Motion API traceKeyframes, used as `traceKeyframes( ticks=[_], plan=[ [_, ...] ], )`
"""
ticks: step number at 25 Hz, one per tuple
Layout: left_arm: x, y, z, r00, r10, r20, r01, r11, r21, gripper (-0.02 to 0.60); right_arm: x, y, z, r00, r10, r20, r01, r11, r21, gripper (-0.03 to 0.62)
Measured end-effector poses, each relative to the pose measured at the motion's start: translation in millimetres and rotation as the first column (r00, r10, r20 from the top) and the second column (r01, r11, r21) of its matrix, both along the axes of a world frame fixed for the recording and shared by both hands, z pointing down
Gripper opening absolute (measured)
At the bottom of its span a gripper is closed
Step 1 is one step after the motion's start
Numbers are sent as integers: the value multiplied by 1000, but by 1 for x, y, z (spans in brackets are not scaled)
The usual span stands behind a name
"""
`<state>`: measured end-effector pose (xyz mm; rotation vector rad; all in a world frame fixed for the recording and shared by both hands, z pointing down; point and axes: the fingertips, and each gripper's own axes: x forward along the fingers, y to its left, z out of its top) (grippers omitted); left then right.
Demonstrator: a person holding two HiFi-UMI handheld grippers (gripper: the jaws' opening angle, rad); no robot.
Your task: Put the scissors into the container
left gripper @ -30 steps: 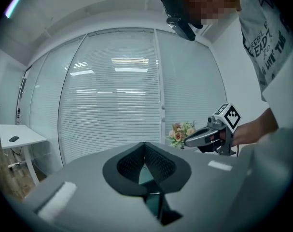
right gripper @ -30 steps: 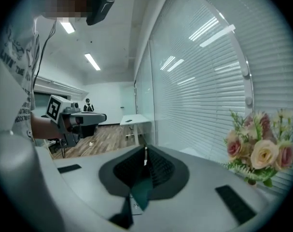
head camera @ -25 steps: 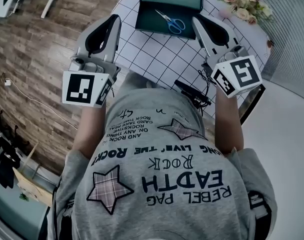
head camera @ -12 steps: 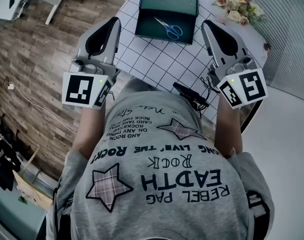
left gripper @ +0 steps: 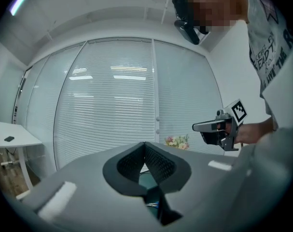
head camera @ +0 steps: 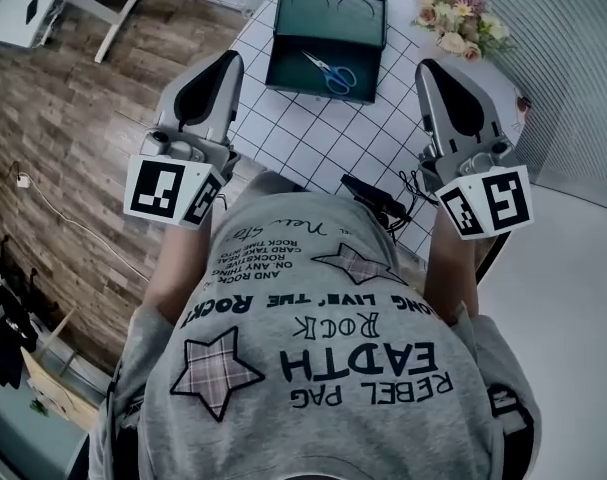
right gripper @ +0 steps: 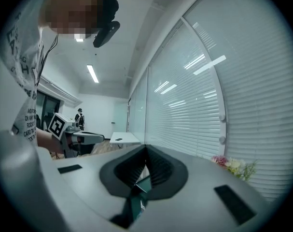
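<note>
Far across the gridded table (head camera: 313, 133), the scissors (head camera: 330, 72) lie inside the container (head camera: 283, 68). Nearer, the left gripper (head camera: 228, 60) and right gripper (head camera: 430, 66) hover well apart, both jaws pressed together, empty.

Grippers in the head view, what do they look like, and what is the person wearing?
Both the left gripper and right gripper are light grey tapered shells with black padded insides. Each carries a white cube with black square markers. The person wears a grey short-sleeved T-shirt with black lettering and checked stars.
</note>
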<state>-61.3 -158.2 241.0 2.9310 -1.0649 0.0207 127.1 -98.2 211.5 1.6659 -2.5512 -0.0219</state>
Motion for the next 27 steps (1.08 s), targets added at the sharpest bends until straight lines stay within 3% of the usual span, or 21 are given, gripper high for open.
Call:
traceKeyframes(
  ticks=[6, 27],
  plan=[
    [-4, 2, 8, 1000, -9, -28, 8, 999, -50, 9, 9, 6, -11, 1000, 31, -3, -31, 999, 41, 14],
    [-7, -2, 14, 1000, -3, -14, 3, 998, -66, 9, 7, 2, -9, 999, 51, 5, -51, 998, 43, 14]
  ],
)
